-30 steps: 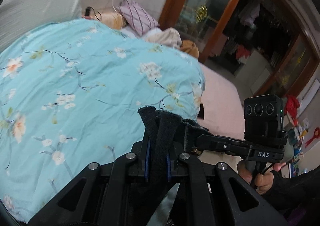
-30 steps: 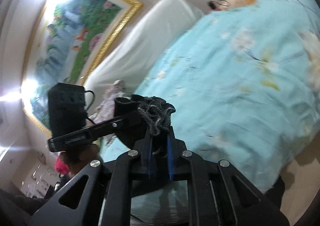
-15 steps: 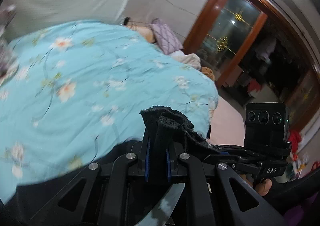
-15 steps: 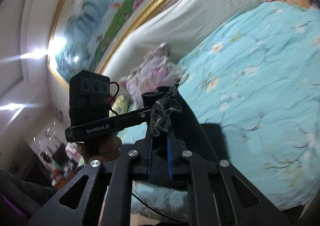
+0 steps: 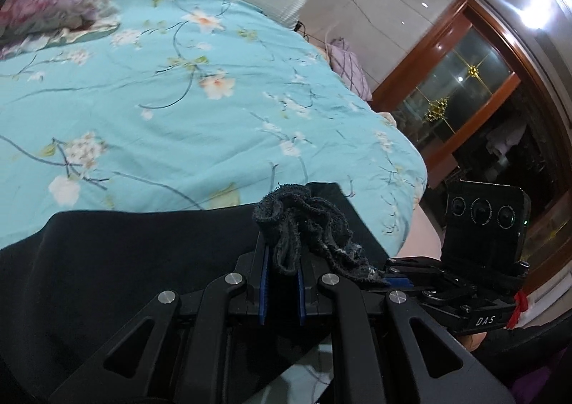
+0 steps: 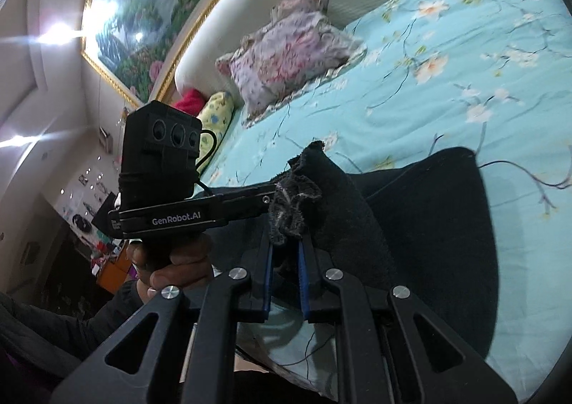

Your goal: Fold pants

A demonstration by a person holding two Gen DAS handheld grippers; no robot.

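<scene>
At the bottom of each frame, the left gripper and right gripper each pinch a bunched hem of the black pants, apparently to spread them on the floral quilt beyond for folding.

Black pants, draped over bed, frayed hem bunched

White letters "DAS" show on the black side bar of the right gripper, low at the right edge of the left wrist view. Over in the right wrist view, "GenRobot.AI" reads clear in white along the black bar of the left gripper, just under its camera block. No other writing can be made out.
</scene>
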